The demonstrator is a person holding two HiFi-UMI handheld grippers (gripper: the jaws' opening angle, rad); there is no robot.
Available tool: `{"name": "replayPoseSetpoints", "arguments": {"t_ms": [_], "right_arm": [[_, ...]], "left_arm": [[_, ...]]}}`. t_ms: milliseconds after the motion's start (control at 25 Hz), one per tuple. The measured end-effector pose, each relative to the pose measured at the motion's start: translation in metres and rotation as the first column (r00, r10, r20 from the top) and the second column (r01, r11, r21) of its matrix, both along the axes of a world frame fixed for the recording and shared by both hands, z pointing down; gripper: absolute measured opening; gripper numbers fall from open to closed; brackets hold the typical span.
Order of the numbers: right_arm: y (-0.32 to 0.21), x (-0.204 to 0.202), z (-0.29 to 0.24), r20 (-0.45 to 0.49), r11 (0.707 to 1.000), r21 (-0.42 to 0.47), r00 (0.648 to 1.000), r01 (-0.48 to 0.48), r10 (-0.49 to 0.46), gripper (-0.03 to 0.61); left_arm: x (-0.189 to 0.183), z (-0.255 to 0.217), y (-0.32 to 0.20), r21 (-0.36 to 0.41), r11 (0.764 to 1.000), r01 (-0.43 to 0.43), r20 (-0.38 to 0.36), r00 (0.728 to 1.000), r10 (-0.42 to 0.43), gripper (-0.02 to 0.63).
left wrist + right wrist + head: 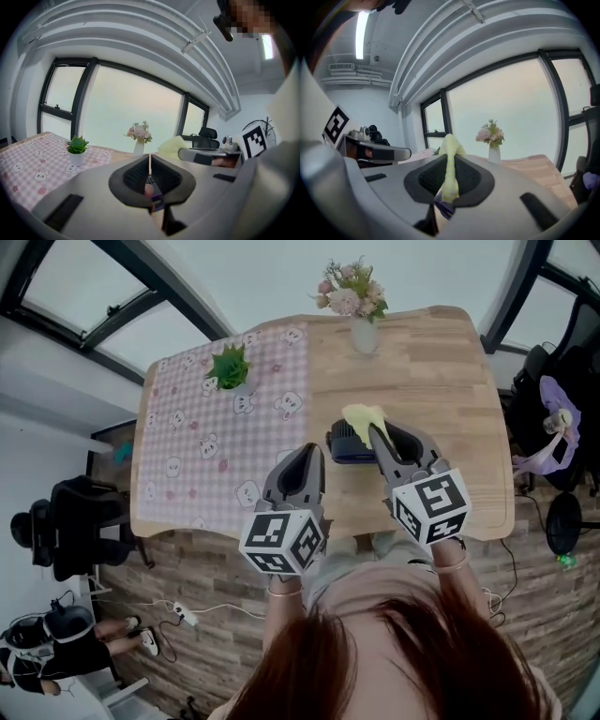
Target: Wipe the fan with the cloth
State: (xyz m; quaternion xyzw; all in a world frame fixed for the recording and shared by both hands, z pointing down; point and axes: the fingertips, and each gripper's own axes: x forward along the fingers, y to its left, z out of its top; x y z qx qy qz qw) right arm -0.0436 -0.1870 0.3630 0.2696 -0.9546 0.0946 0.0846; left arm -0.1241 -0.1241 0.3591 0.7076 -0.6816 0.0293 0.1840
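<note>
**Task status**

1. Your right hand-held gripper (376, 433) was clamped shut on the cloth (362, 414). In the right gripper view the yellow fabric ran up between the closed jaws and bunched above them, so pick-up of the cloth counts as done.
2. Your left hand-held gripper (314, 452) had its jaws brought together with only a thin slit between them. It gripped nothing.
3. The fan (345, 445), a dark blue unit, lay on the bare wooden half of the worktop (441, 371). It sat just beyond the two gripper tips and was partly covered by the right one.
4. The cloth hung at the far edge of the fan. Contact between cloth and fan could not be confirmed from any view.
5. Judged from this, the wipe itself was at or just before its start. The passes across the fan remained to be done, and the left gripper was free to steady the fan.

**Item count**

- Hand-held grippers: two.
- Cloth: one.
- Fan: one.
- Potted plant (230, 368): one, on the pink patterned cover (187, 442).
- Vase of flowers (360, 322): one, at the far edge.
- Worktop: one.
</note>
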Motion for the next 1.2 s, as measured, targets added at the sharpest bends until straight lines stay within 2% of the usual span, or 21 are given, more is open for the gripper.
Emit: {"name": "replayPoseSetpoints", "arguments": {"t_ms": [280, 560, 880, 1080, 1200], "right_arm": [[0.020, -0.051, 0.024, -0.130, 1.000, -0.002, 0.991, -0.025, 0.024, 0.038], [0.032, -0.088, 0.052, -0.273, 0.997, 0.035, 0.959, -0.073, 0.080, 0.038], [0.033, -0.103, 0.095, -0.433, 0.991, 0.018, 0.892, -0.133, 0.128, 0.038], [0.032, -0.104, 0.118, -0.587, 0.992, 0.035, 0.801, -0.124, 0.121, 0.038], [0.030, -0.103, 0.120, -0.618, 0.991, 0.025, 0.777, -0.132, 0.119, 0.038]], "left_arm": [[-0.046, 0.000, -0.002, 0.001, 0.999, -0.037, -0.012, 0.999, 0.037, 0.017], [-0.077, 0.009, -0.006, -0.011, 0.994, -0.112, -0.026, 0.993, 0.112, 0.017], [-0.098, 0.012, -0.013, -0.001, 0.989, -0.149, -0.047, 0.988, 0.149, 0.017], [-0.107, 0.010, -0.018, 0.014, 0.990, -0.142, -0.067, 0.987, 0.143, 0.017], [-0.110, 0.009, -0.020, 0.022, 0.991, -0.131, -0.079, 0.988, 0.133, 0.017]]}}
